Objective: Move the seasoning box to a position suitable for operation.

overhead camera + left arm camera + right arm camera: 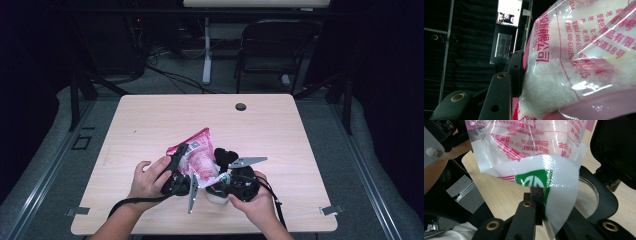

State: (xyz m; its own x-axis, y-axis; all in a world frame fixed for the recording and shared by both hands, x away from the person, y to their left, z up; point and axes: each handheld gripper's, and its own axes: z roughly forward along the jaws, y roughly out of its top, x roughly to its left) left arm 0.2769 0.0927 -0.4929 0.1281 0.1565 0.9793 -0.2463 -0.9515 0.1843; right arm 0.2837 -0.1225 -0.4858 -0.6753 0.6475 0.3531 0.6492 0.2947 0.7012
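Above the near middle of the wooden table (150,125), a pink-and-clear plastic bag of white granules (199,156) is held up between the two grippers, tilted so its pink end points up and away from the person.

The left gripper (178,165) has the bag by its side. In the left gripper view, one black jaw lies flat against the bulging clear film of the bag (574,62), where red printed characters and the heaped white grains show through. The other jaw is hidden behind the bag, so the jaws stand partly apart with the bag's body filling the gap (a wide grip, not a pinch).

The right gripper (227,175) is closed tight on the bag's lower sealed corner. In the right gripper view, the jaws meet on the white, folded edge of the bag (536,157), just by a green logo printed on the seal, and the film curls around them.

Below that corner, a clear round dish (586,200) rests on the table, ringed by a black frame.

The person's left hand (150,180) and right hand (257,202) each wrap their gripper's body near the table's front edge.
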